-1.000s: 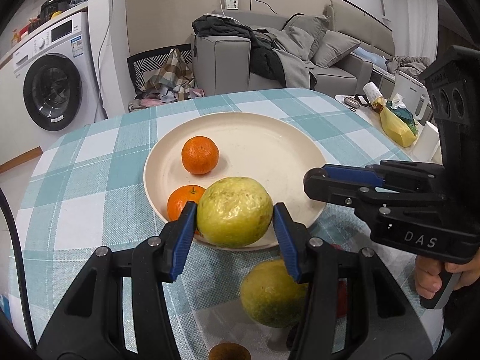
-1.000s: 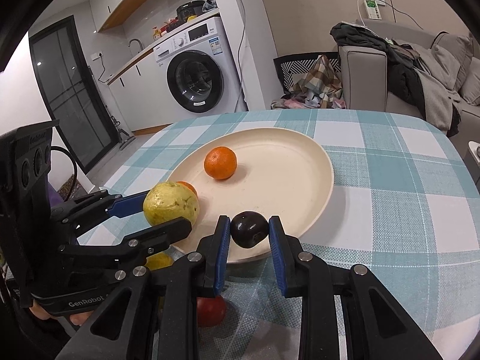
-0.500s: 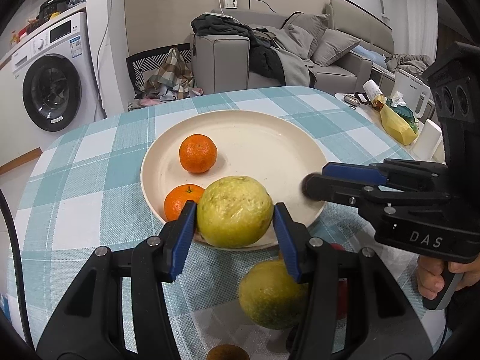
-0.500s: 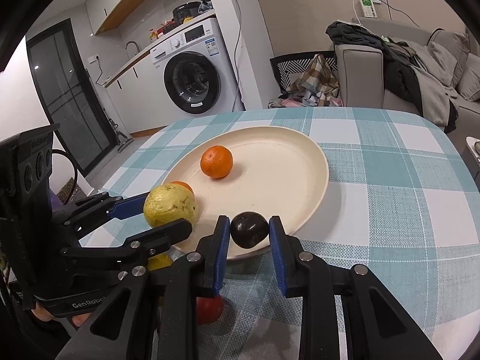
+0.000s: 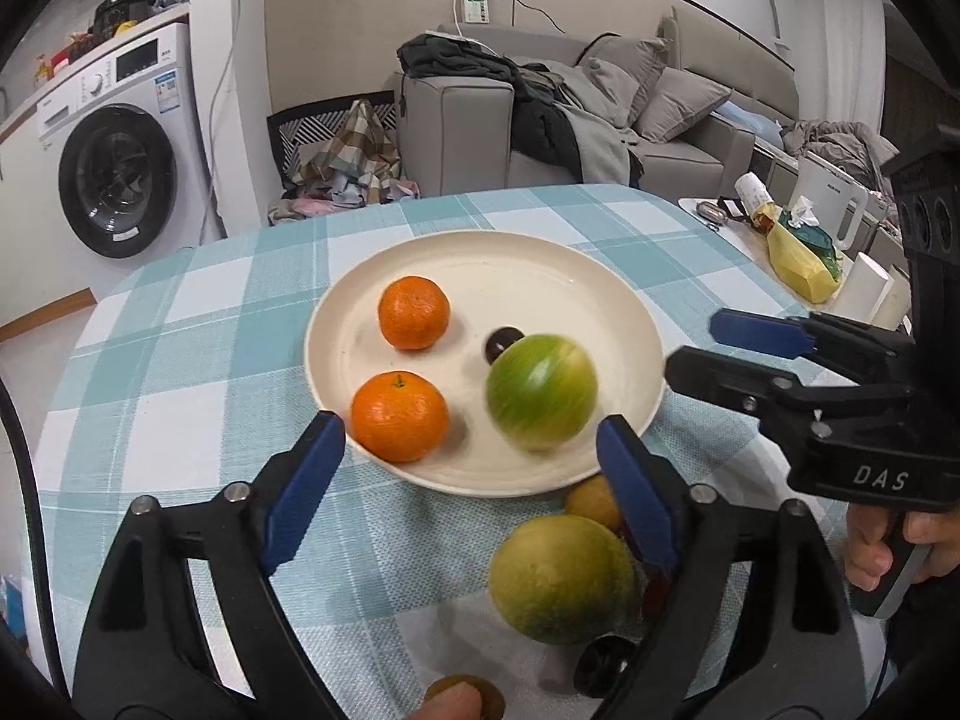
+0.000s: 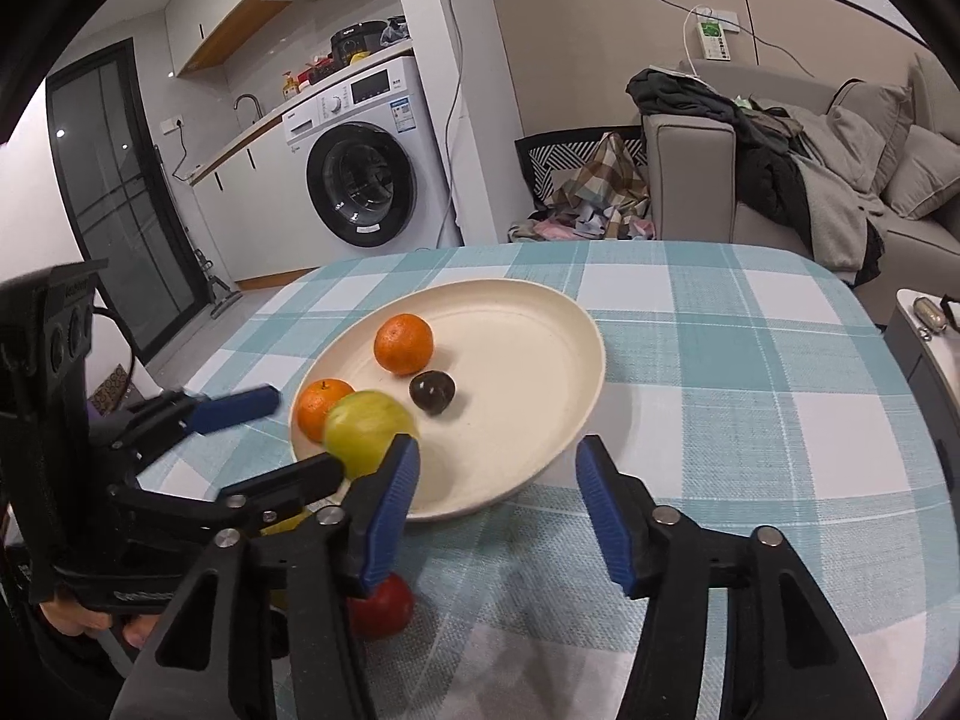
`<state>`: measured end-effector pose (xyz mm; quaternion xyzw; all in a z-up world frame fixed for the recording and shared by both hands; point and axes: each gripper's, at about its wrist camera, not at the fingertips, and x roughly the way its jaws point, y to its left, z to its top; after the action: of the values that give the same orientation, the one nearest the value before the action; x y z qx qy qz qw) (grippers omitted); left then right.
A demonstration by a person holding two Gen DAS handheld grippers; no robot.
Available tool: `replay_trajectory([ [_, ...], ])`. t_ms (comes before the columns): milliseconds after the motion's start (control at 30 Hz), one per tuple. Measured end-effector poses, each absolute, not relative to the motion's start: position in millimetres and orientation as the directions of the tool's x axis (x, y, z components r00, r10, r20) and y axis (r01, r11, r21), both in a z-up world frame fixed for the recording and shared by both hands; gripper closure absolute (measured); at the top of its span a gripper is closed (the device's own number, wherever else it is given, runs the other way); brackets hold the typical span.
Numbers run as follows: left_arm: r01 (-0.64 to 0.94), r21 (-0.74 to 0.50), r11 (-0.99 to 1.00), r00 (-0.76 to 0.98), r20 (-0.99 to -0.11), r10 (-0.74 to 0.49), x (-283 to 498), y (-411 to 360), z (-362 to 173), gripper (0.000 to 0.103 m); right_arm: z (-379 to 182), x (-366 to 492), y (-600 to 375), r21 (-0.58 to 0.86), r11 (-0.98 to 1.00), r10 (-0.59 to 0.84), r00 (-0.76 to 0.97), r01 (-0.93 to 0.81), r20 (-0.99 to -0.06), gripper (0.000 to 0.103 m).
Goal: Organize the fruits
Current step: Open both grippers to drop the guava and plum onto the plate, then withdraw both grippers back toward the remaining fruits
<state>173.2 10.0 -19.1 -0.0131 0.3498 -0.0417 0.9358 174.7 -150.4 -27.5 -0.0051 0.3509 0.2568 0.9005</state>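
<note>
A cream plate (image 5: 600, 276) (image 6: 540, 312) holds two oranges (image 5: 399, 416) (image 5: 414, 312), a motion-blurred yellow-green fruit (image 5: 541, 399) (image 6: 367, 433) and a dark plum (image 5: 501, 342) (image 6: 432, 391). My left gripper (image 5: 474, 480) is open and empty at the plate's near rim. My right gripper (image 6: 498, 504) is open and empty at the plate's near edge. On the cloth near me lie a larger green-yellow fruit (image 5: 561, 579), a small yellow fruit (image 5: 591, 501) and a red fruit (image 6: 381, 606).
The table has a teal checked cloth (image 6: 750, 396). A kiwi-like brown fruit (image 5: 465, 696) sits at the bottom edge. A side table with a kettle (image 5: 831, 204) and a yellow bag (image 5: 801, 258) stands to the right. A sofa (image 6: 840, 180) and a washing machine (image 6: 360, 180) stand behind.
Both grippers opened and drew back. The yellow-green fruit left the left gripper and is rolling on the plate. The dark plum left the right gripper and lies on the plate.
</note>
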Motion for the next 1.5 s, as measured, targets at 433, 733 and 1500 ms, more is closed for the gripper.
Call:
replay_trajectory([
  [433,0.009,-0.055,0.998,0.785,-0.617,-0.041,117,24,1,0.001,-26,150,-174,0.202,0.889,0.440,0.644,-0.411,-0.626,0.000],
  [733,-0.013,-0.074,0.997,0.774,-0.632,-0.037,81,34,2,0.001,-31,123,-168,0.168,0.894,0.415,0.623,-0.415,-0.663,0.000],
  [1500,-0.046,-0.096,0.994,0.710,-0.704,-0.035,77,41,-31,0.001,-47,104,-127,0.033,0.859,0.343,0.526,-0.511,-0.778,0.000],
])
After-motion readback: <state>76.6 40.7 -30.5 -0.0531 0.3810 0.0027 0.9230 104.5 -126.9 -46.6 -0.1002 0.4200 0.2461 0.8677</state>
